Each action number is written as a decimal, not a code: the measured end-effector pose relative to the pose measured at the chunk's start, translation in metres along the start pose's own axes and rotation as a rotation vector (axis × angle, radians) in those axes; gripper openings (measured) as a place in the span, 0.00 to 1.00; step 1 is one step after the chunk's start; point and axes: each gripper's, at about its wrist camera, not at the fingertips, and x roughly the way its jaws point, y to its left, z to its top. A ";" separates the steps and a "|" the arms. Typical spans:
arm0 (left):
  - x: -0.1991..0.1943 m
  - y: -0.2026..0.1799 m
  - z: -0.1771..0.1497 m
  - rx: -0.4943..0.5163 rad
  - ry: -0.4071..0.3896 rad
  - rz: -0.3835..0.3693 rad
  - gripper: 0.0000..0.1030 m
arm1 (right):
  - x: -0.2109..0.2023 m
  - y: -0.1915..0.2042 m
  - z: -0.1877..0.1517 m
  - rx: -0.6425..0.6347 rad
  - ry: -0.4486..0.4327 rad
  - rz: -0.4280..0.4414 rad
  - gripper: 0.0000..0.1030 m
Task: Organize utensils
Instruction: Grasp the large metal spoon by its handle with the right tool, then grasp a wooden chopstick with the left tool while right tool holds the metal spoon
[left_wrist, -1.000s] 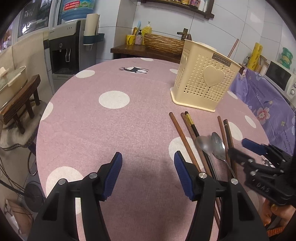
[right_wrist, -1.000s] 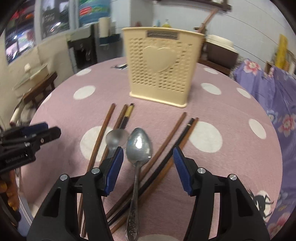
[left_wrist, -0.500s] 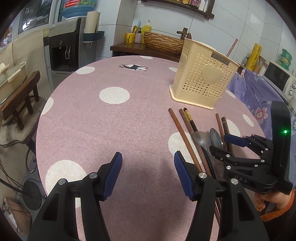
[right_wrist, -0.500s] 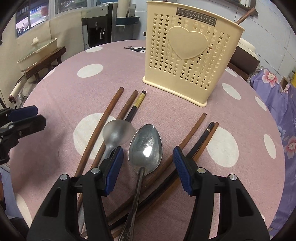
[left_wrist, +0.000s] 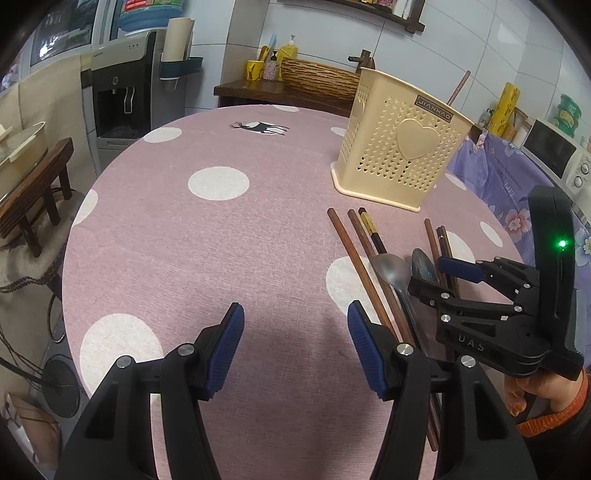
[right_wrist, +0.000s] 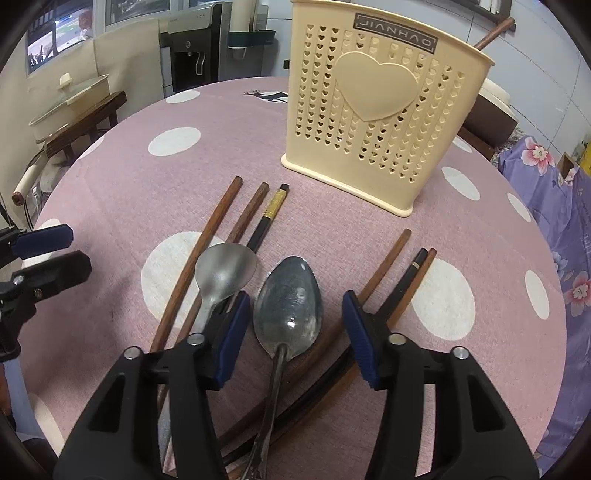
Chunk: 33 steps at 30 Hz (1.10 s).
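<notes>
Pink polka-dot tablecloth (right_wrist: 332, 229) carries loose wooden chopsticks (right_wrist: 210, 236) and two steel spoons mid-table before the cream perforated basket (right_wrist: 373, 107) — little sorted — right gripper (right_wrist: 293, 321) closing, astride the darker spoon (right_wrist: 288, 306) ungripped; left gripper (left_wrist: 293, 343) half-open, empty.

Pink tablecloth (right_wrist: 332, 221) with white dots; cream holder (right_wrist: 376, 110); blue fingers (right_wrist: 232, 332).

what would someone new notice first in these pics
The cream holder with its big heart stands upright at the back of the pink dotted table. In front of it lie chopsticks and two spoons; the right gripper, jaws just closing but not yet touching, straddles the darker spoon.
</notes>
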 end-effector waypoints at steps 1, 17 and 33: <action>0.000 0.000 0.000 0.001 0.002 0.000 0.57 | 0.000 0.000 0.001 0.005 0.002 0.013 0.40; 0.020 -0.013 0.021 0.029 0.036 -0.026 0.52 | -0.029 -0.024 -0.001 0.200 -0.079 0.078 0.37; 0.087 -0.049 0.062 0.048 0.141 0.002 0.13 | -0.118 -0.042 -0.021 0.261 -0.305 -0.085 0.37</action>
